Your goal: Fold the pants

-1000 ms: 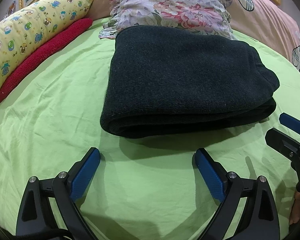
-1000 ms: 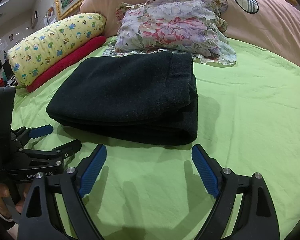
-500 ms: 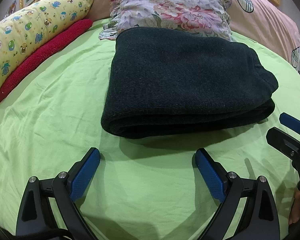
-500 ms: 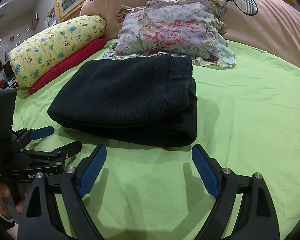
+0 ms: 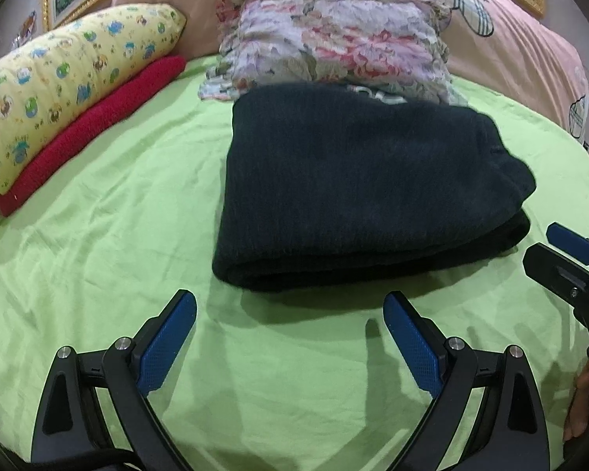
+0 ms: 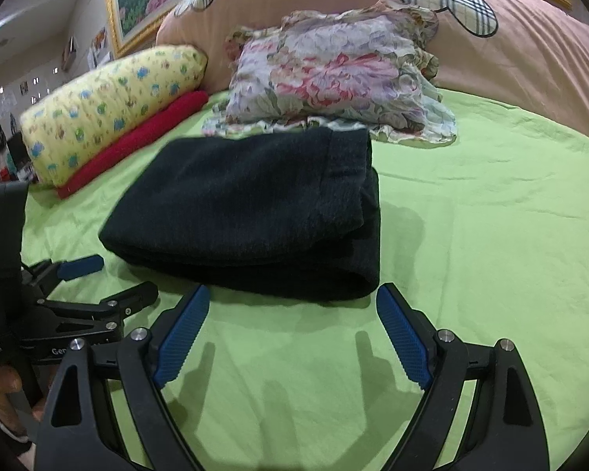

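The dark pants (image 5: pixel 357 188) lie folded in a thick rectangular stack on the green bed sheet (image 5: pixel 117 259). They also show in the right wrist view (image 6: pixel 255 212). My left gripper (image 5: pixel 290 310) is open and empty, a short way in front of the stack's near fold. My right gripper (image 6: pixel 292 306) is open and empty, just in front of the stack's near right corner. The right gripper shows at the right edge of the left wrist view (image 5: pixel 569 255), and the left gripper at the left of the right wrist view (image 6: pixel 90 286).
A floral pillow (image 5: pixel 333 39) lies right behind the pants. A yellow patterned pillow (image 5: pixel 59 78) on a red towel (image 5: pixel 98 133) lies at the left. A pink duvet (image 6: pixel 510 39) is heaped along the back. Green sheet (image 6: pixel 491 235) stretches to the right.
Both grippers have drawn back and tilted up a little, so the pants look farther away and more of the pillows shows. Both stay open. The pants have not moved.
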`<state>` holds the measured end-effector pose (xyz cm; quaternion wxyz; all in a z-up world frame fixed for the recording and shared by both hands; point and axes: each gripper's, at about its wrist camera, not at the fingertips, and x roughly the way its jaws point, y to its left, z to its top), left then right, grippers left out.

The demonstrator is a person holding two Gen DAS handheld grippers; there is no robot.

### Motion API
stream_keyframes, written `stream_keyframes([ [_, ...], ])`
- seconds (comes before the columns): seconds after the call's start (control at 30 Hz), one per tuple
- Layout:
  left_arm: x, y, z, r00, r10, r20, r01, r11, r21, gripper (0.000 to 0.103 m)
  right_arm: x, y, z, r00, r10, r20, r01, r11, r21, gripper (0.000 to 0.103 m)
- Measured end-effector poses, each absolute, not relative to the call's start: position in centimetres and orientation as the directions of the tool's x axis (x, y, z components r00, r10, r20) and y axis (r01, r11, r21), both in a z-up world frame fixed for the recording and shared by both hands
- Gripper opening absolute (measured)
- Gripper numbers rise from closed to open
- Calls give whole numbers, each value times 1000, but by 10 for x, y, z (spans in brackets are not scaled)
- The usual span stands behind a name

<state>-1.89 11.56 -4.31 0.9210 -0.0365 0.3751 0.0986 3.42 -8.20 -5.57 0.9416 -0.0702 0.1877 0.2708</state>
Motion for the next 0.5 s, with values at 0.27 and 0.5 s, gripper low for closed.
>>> stream_keyframes([
  [0.27,-19,110,-16,733,183,-655,-200,979,49,96,32,-84,-45,778,521,-350,-557,831,0,87],
  [0.5,-24,110,-14,726,189,-661,-202,978,58,96,27,-78,-42,773,529,-349,-570,821,-19,87],
])
